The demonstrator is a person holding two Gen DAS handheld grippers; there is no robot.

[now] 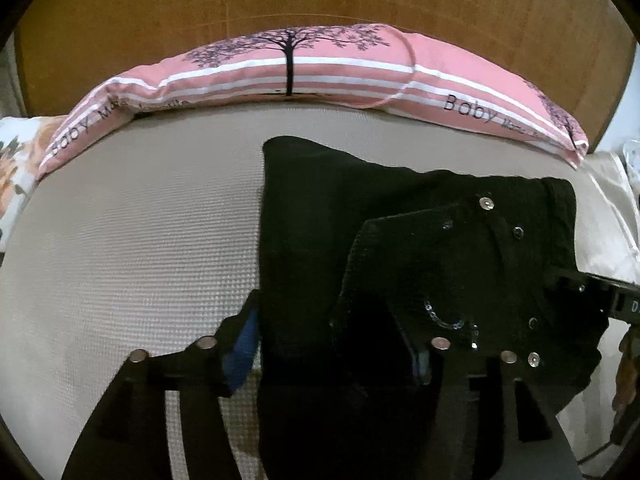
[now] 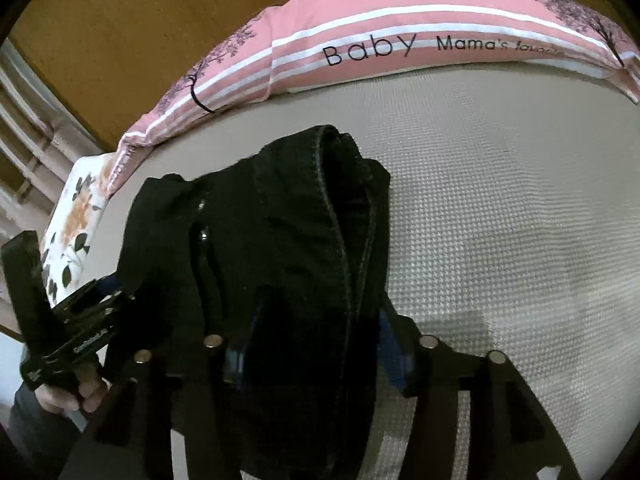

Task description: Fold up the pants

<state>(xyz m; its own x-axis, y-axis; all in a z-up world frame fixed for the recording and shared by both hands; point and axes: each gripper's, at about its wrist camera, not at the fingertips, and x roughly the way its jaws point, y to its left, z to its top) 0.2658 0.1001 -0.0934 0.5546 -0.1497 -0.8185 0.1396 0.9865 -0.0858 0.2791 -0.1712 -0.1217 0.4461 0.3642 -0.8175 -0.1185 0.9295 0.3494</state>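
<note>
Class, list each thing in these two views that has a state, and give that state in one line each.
Pants: partly folded, bunched, lifted at the near edge.
Left hand-held gripper: fingers apart, pants fabric between them.
Right hand-held gripper: fingers apart, pants fabric between them.
Pillow: lying along the headboard.

I see the pants (image 1: 360,240) as black denim, bunched and partly folded, lifted off the bed at the near edge. Metal rivets and a sequin-trimmed pocket face up on the right part. In the right wrist view the waistband fold (image 2: 328,184) stands up, seams and stitching visible.
</note>
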